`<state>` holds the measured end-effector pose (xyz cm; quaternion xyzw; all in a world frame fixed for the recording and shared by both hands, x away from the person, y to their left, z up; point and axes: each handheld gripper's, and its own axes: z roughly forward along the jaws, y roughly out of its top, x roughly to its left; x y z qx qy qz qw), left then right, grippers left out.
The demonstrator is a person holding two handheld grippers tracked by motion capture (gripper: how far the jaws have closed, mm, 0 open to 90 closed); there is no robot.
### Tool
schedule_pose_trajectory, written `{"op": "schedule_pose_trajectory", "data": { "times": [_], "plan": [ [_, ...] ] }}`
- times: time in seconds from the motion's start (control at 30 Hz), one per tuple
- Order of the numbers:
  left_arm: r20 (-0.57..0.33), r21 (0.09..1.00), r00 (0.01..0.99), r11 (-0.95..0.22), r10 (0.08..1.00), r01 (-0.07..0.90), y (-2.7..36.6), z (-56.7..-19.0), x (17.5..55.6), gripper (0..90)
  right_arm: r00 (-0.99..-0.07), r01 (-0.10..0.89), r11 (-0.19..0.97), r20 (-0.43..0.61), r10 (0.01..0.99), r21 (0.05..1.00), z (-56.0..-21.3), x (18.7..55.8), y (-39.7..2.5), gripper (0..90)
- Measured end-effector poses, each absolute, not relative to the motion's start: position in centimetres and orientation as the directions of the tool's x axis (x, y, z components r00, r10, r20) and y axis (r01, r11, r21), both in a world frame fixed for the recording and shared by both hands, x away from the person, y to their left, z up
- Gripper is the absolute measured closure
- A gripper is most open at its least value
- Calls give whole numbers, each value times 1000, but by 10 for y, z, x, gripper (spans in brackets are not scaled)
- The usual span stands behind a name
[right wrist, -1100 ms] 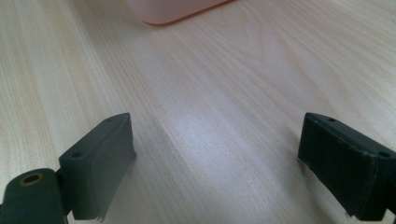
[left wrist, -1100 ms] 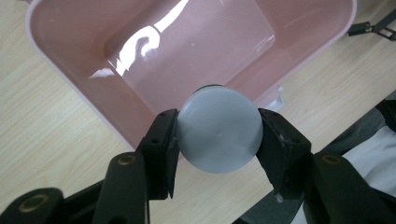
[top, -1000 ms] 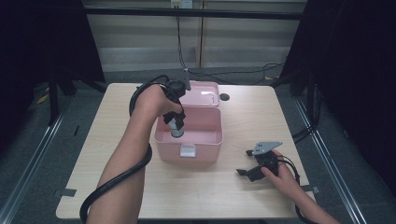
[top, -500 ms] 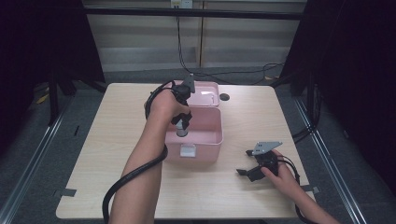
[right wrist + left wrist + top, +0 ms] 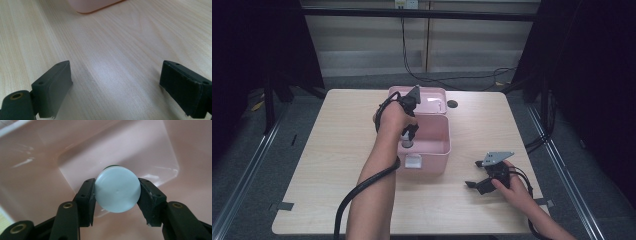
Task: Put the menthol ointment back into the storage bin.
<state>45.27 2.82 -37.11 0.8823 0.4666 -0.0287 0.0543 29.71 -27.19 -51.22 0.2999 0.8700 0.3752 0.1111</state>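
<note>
Gripping a small bottle (image 5: pixel 117 193) by its pale round cap, the left gripper (image 5: pixel 408 137) reaches down into the open pink box (image 5: pixel 439 150) at the middle of the table (image 5: pixel 327 150). Its jaws press on opposite sides of the cap, so the bottle hangs upright with its dark body hidden below, above the box floor; whether it touches the floor I cannot tell. A top grip like this suits lowering or lifting through the opening. The box lid (image 5: pixel 432 97) lies back behind, keeping the opening free. The right gripper (image 5: pixel 479 184) rests low over bare table near the box, jaws spread wide and empty, apparently idle.
</note>
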Motion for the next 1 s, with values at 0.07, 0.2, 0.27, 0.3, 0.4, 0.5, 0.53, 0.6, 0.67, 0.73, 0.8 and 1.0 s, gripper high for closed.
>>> {"op": "schedule_pose_trajectory", "data": {
  "times": [0.07,0.2,0.27,0.3,0.4,0.5,0.53,0.6,0.67,0.73,0.8,1.0],
  "plan": [
    [-107,69,552,-548,827,834,28,-374,454,506,-795,439,538,32,605,720,-512,297,-272,98],
    [-109,69,531,-527,840,847,28,-387,459,506,-797,436,540,30,604,720,-512,297,-272,98],
    [-115,75,516,-511,849,856,27,-391,461,506,-797,436,540,30,603,720,-512,298,-272,97],
    [-119,76,504,-498,856,864,27,-394,462,506,-798,435,540,32,601,720,-512,298,-272,96],
    [-120,75,487,-481,865,874,26,-398,463,506,-798,436,541,31,602,719,-512,298,-272,96],
    [-114,70,468,-463,876,884,27,-405,466,506,-798,435,542,30,601,719,-512,298,-271,96],
    [-106,68,470,-466,876,882,27,-407,467,506,-798,435,542,30,601,719,-512,298,-271,96],
    [-88,77,461,-455,883,887,26,-412,468,506,-798,436,541,31,602,719,-512,298,-271,96],
    [-80,84,456,-449,887,889,26,-414,469,506,-798,435,542,30,601,719,-512,298,-271,96],
    [-84,87,445,-439,891,894,26,-416,470,506,-798,435,542,30,601,719,-512,298,-271,96],
    [-78,99,439,-432,895,897,25,-420,471,505,-798,434,542,28,602,719,-512,298,-271,96],
    [-80,104,428,-419,900,902,24,-427,472,505,-798,434,543,28,601,719,-512,298,-271,96]
  ]
}}
